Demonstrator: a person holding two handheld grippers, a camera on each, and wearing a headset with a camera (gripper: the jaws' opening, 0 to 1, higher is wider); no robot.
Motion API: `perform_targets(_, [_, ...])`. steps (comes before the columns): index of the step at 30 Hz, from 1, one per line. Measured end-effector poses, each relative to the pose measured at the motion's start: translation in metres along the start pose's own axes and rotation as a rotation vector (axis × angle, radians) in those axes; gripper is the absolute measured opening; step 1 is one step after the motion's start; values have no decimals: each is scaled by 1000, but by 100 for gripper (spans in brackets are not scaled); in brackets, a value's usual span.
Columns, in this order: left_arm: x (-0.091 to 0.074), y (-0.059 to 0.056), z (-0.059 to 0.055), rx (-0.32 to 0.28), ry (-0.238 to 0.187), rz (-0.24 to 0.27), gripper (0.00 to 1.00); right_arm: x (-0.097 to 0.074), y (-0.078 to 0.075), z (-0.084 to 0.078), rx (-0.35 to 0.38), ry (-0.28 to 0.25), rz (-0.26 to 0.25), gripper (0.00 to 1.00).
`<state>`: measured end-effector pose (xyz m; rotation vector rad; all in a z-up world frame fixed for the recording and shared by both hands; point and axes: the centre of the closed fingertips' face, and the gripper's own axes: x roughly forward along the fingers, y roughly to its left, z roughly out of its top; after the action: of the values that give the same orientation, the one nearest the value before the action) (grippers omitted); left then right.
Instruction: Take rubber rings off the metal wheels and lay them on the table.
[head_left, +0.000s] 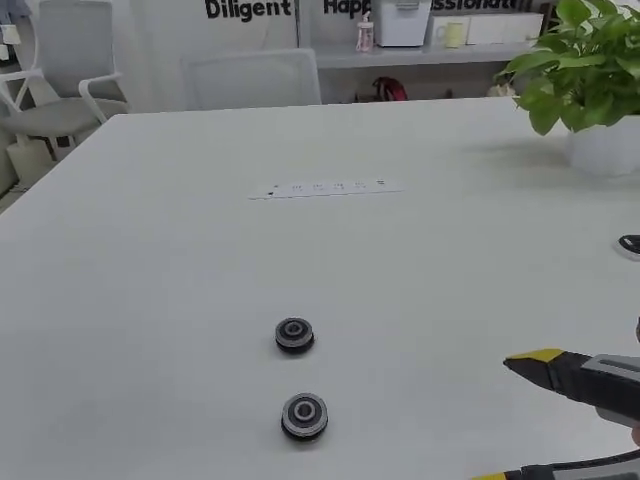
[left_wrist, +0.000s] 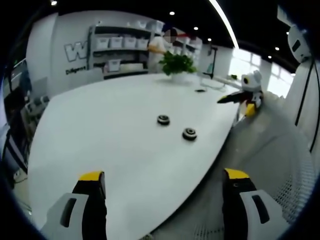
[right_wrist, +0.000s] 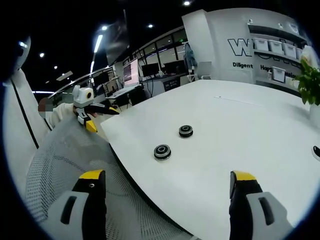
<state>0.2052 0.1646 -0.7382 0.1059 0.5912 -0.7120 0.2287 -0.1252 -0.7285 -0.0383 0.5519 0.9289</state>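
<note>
Standing wide apart, the yellow-tipped jaws of the left gripper (left_wrist: 163, 175) are holding nothing and touching nothing; the jaws of the right gripper (right_wrist: 167, 175) are spread just as wide and are also gripping nothing. In the left gripper view, one jaw is hanging over the large white table (head_left: 200, 250) and the other over a grey mesh chair (right_wrist: 65, 165) beside the table edge; the right gripper is sitting across the same edge in its own view.

In the head view the right gripper is coming in from the lower right corner and the frame is cutting it off, so only two yellow tips and part of the dark body are showing. A small black object (head_left: 630, 244) at the right border is also cut off, and I cannot tell what it is.

Two small round metal wheels are lying flat on the table, the nearer wheel (head_left: 304, 416) and the farther wheel (head_left: 294, 335), close together but not touching; the black rubber rings (head_left: 304, 435) are sitting around them as dark bands, too small to show detail. Both wheels are lying well ahead of each pair of jaws, roughly on the middle line between them; in the head view they are left of the right gripper's tips.
</note>
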Motion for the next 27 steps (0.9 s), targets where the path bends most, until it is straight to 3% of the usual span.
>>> perform_targets(16, [1,-6,5,17,11,-6,99,1,-9,6,-11,-15,-2,99])
perform_targets(27, [0,-9,21,38,-6,-14,97,9,-12,14,-21,-27,15,96])
